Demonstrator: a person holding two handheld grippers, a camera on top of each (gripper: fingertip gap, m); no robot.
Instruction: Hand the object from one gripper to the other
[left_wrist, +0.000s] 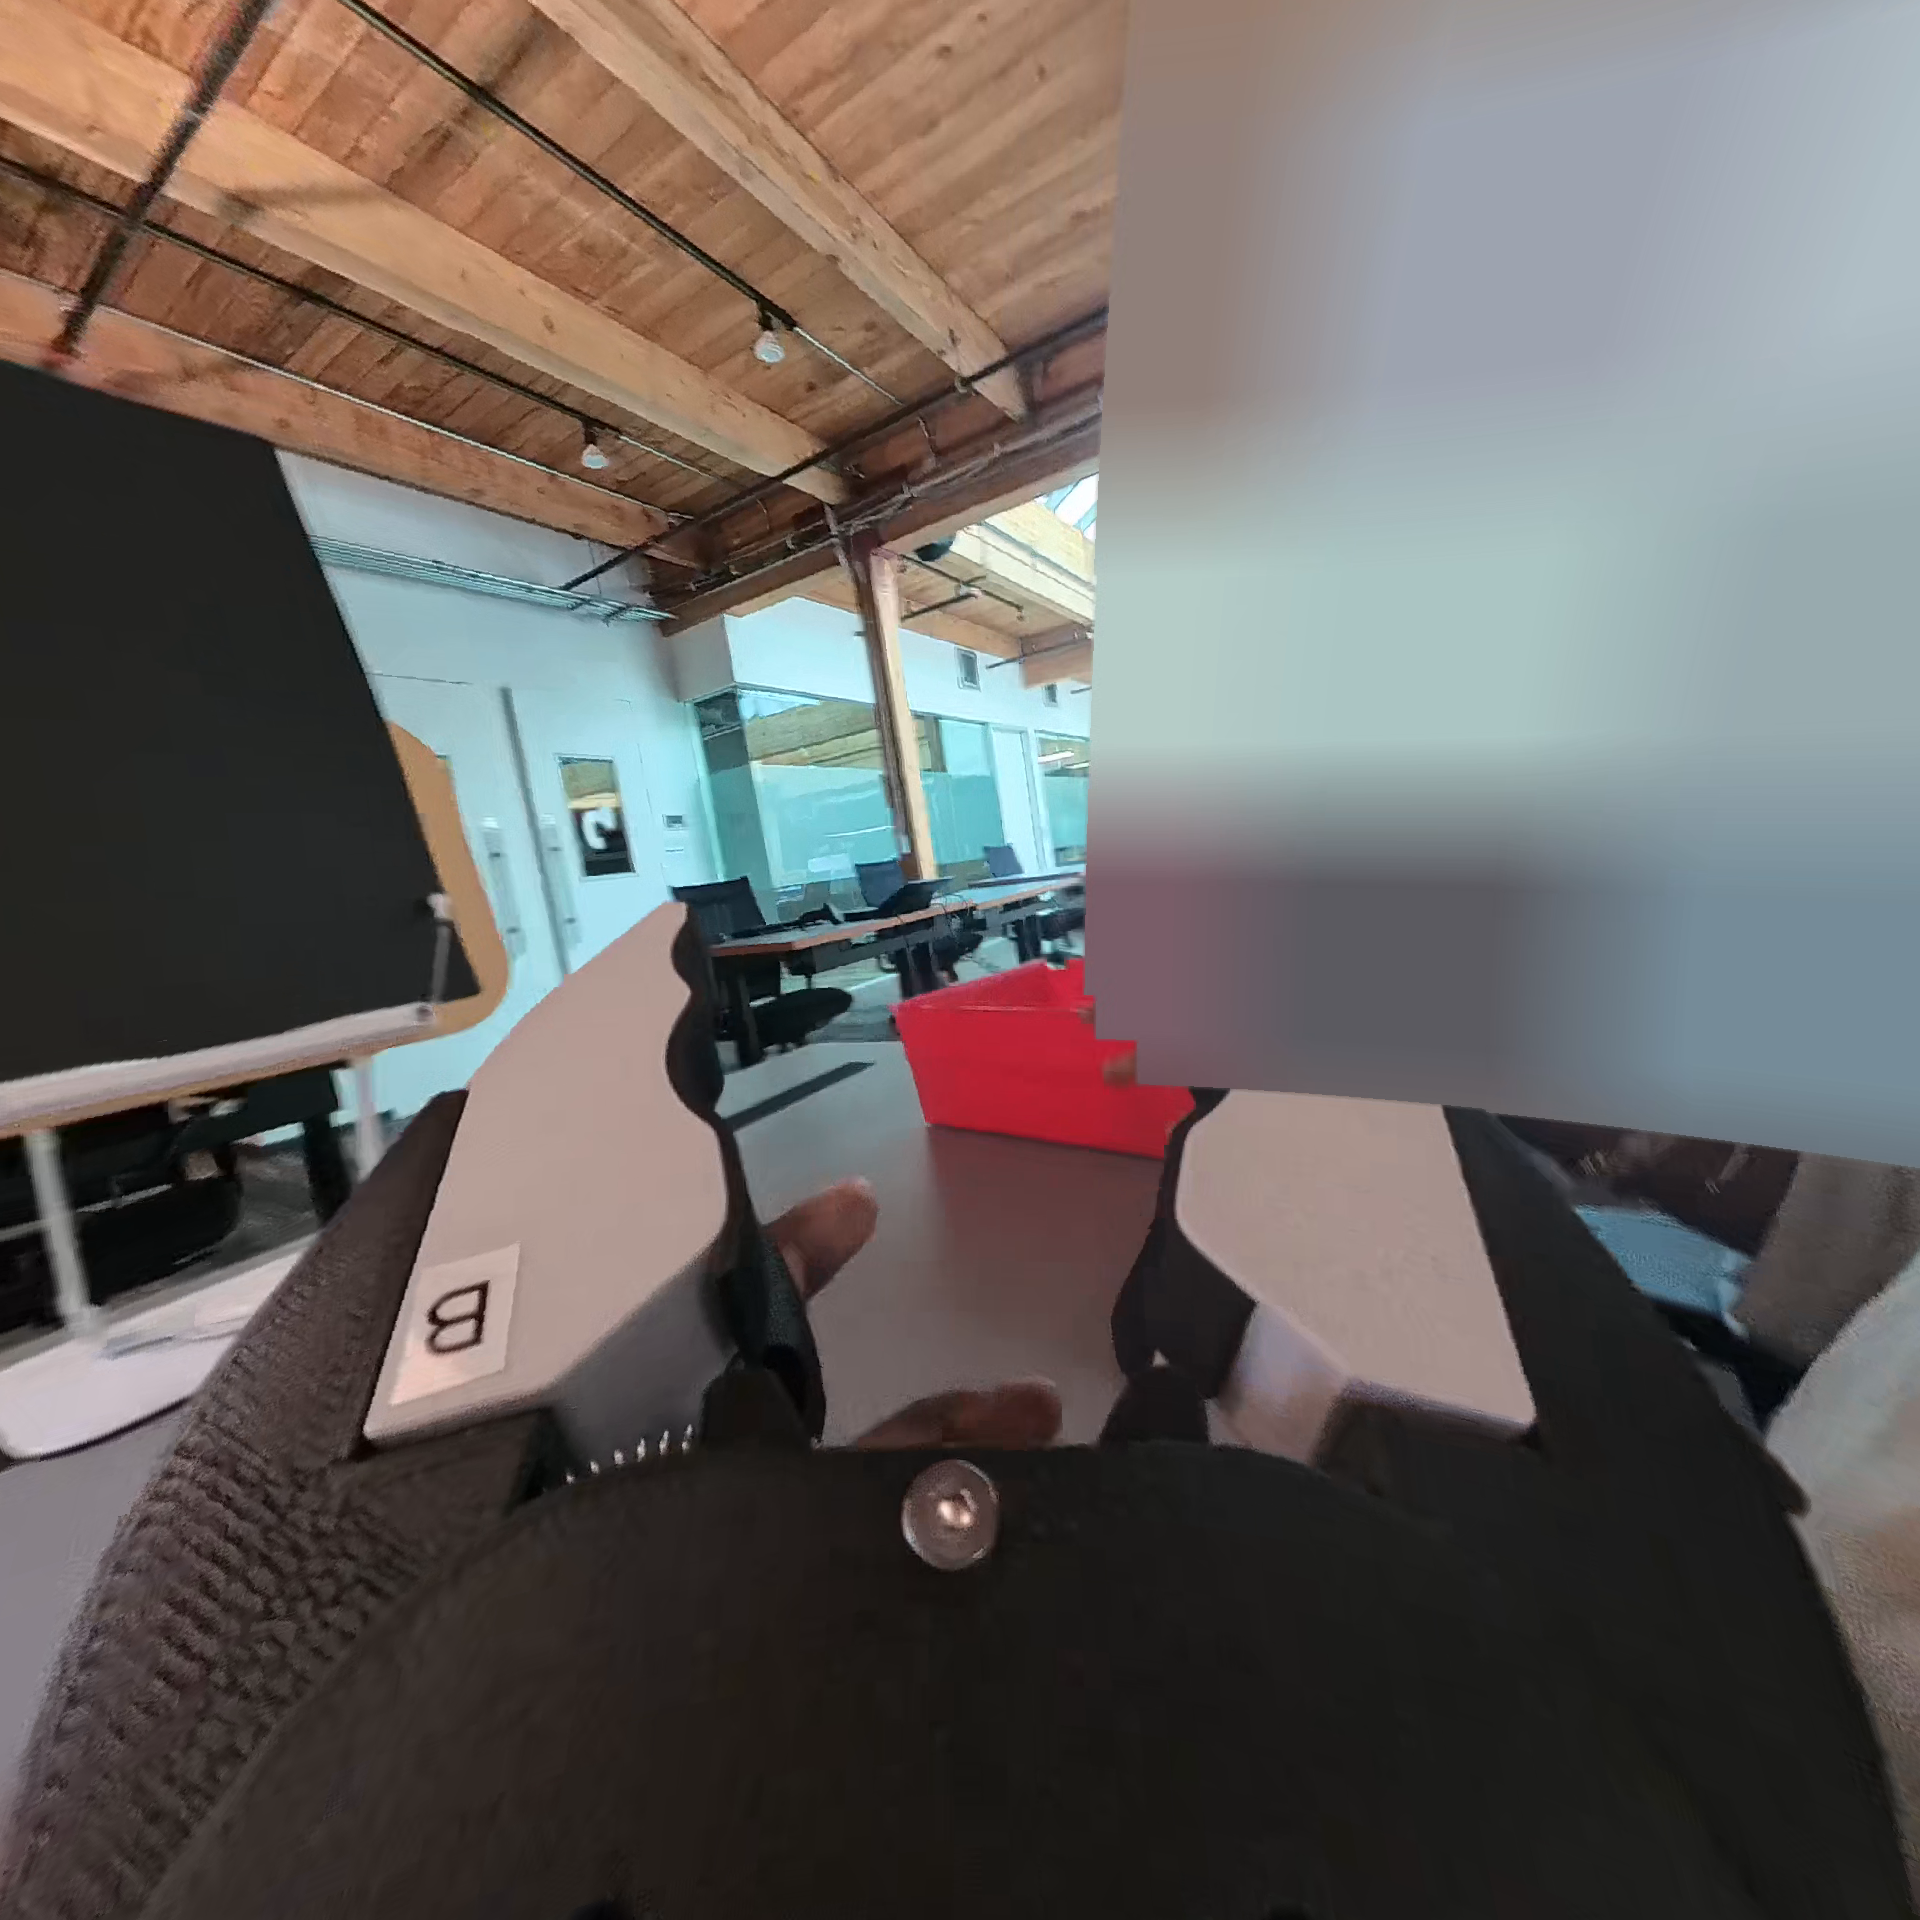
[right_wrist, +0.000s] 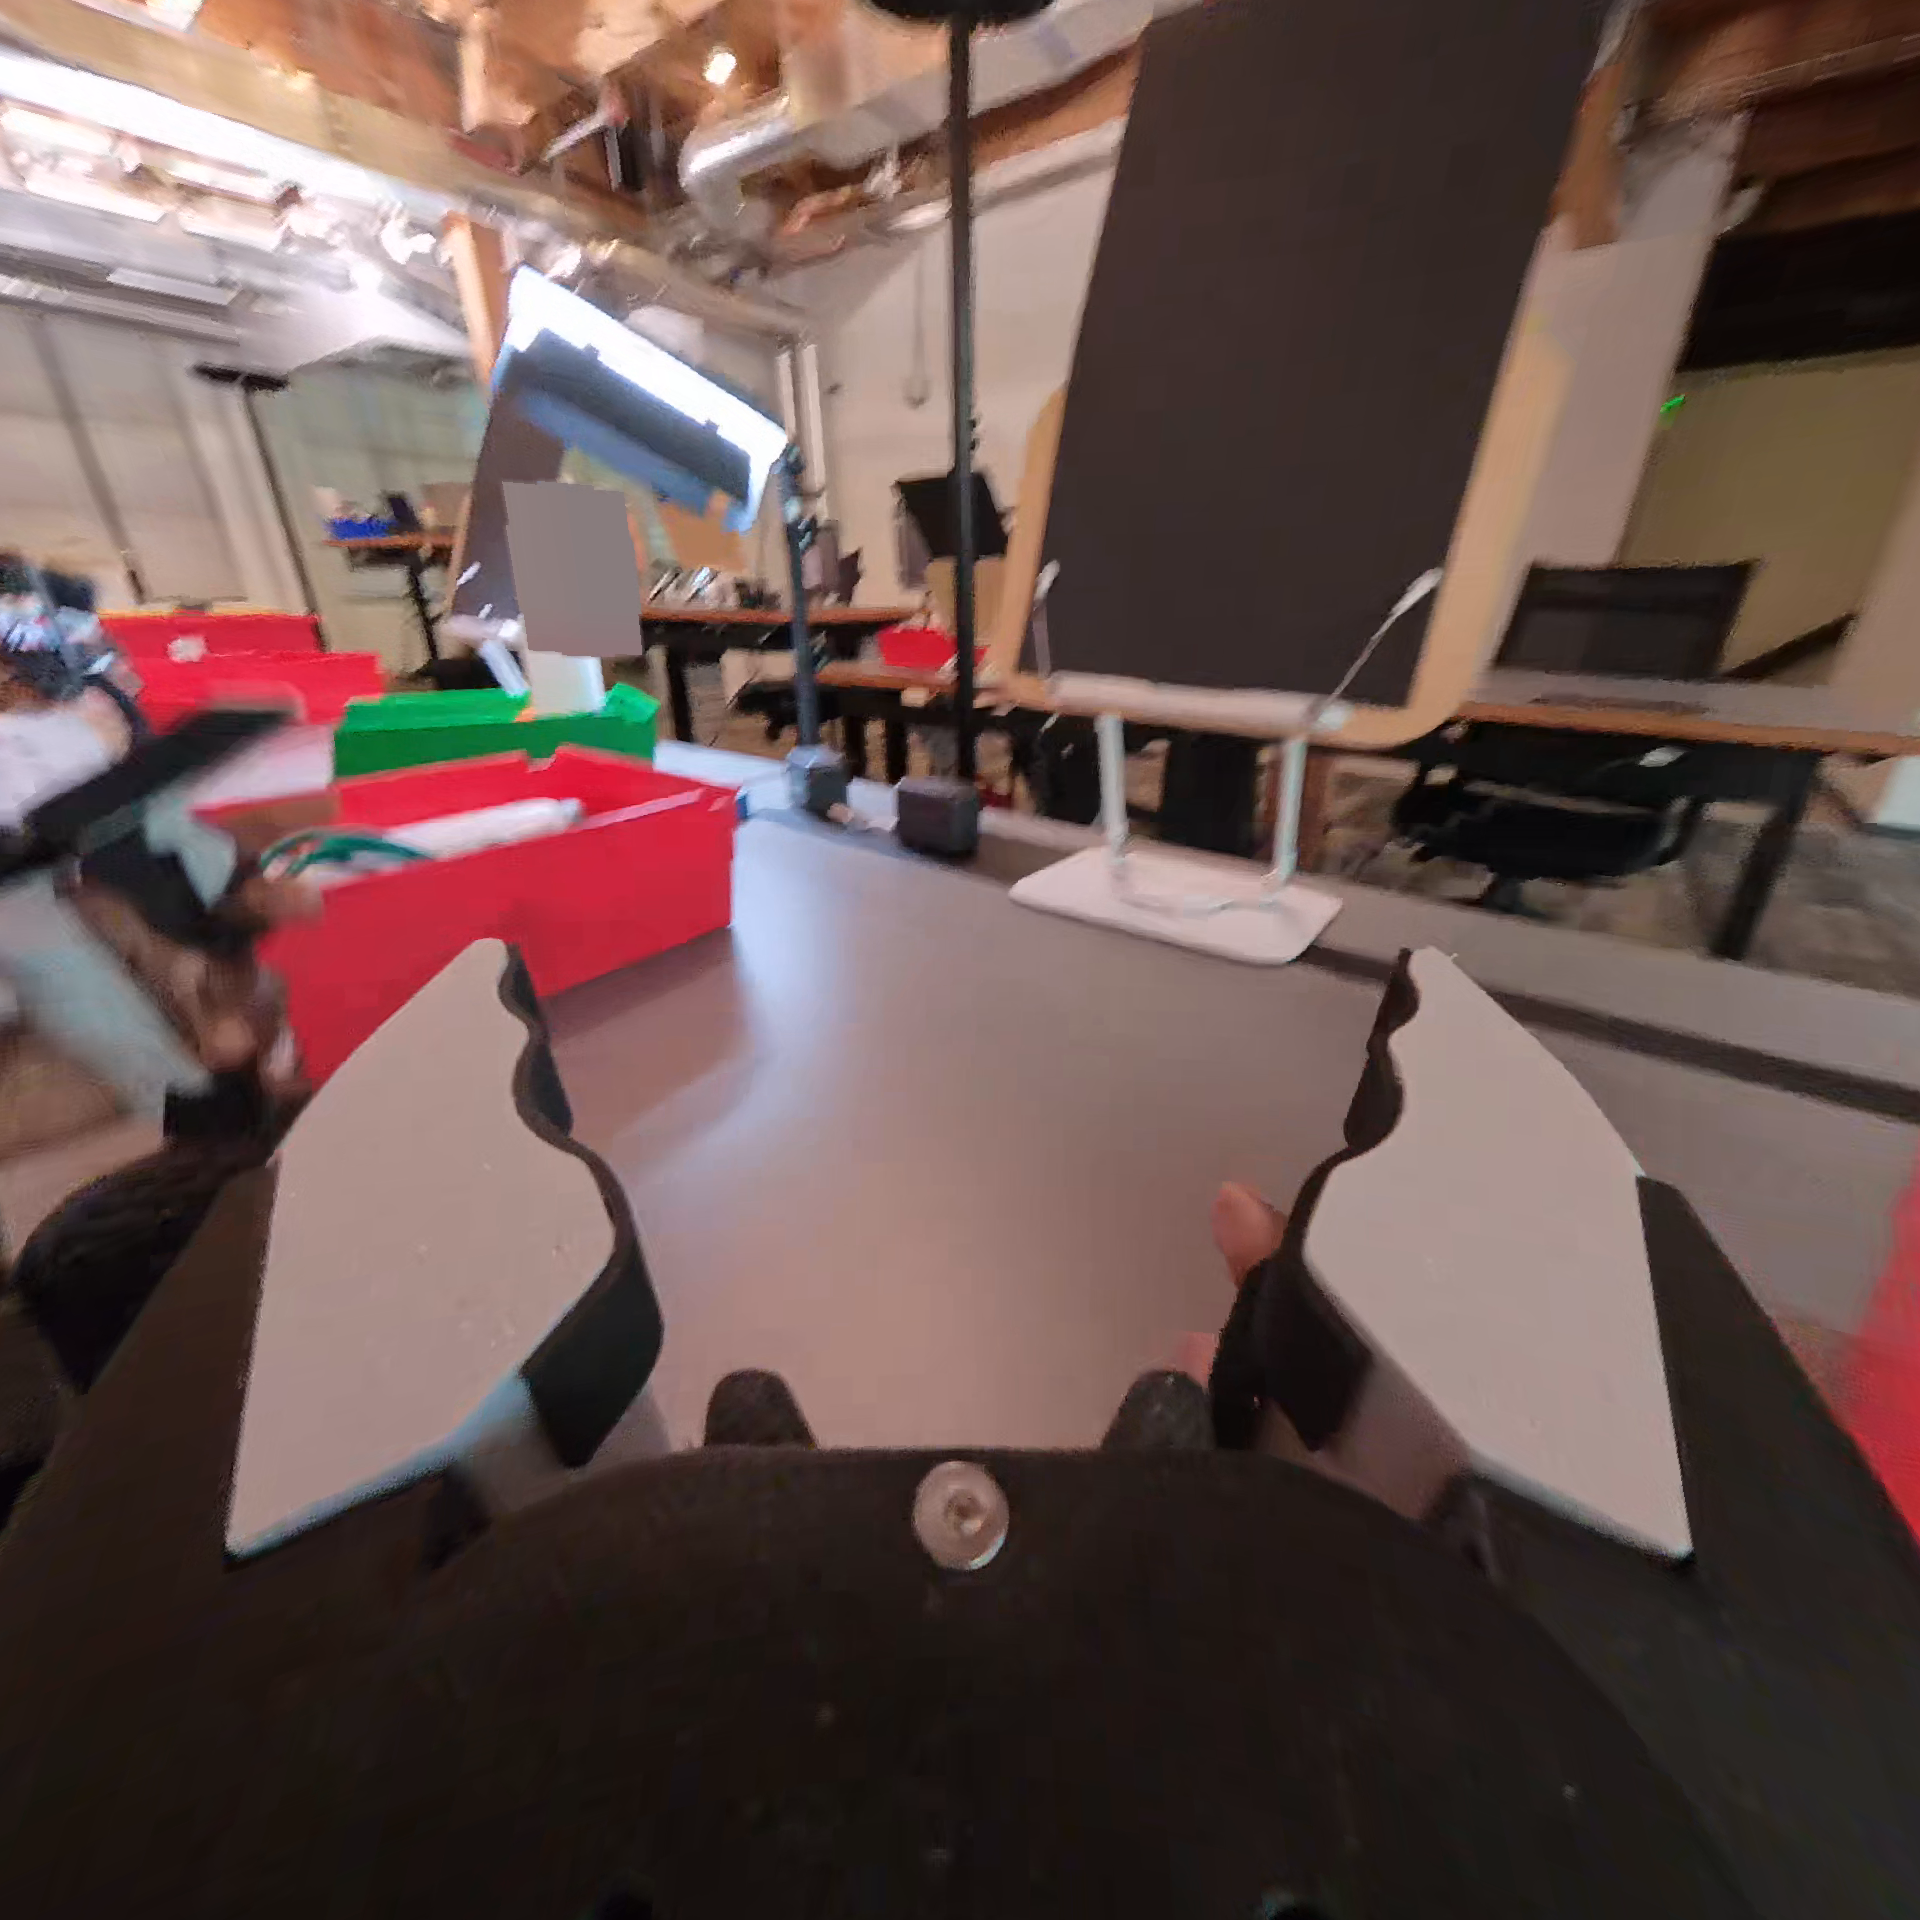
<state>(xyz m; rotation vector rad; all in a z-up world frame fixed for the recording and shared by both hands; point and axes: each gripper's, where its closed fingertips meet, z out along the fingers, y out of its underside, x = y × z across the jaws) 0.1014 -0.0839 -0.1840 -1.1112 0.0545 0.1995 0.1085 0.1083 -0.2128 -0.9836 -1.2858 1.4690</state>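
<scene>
No handover under way yet, by my reading; neither tool carries anything; the object to be passed cannot be picked out, though it may lie in the red bin at the table's left. Left gripper: fingers spread, nothing between, tilted up toward the ceiling. Right gripper: spread wide over bare tabletop, touching nothing. Next move likely calls for one tool to reach and pick something up.

left gripper: jaws spread wide, nothing between them, tilted up above the grey table | bare fingertips curl under it | right gripper: jaws wide apart, empty, held low over the same table | a fingertip shows by its right finger
</scene>
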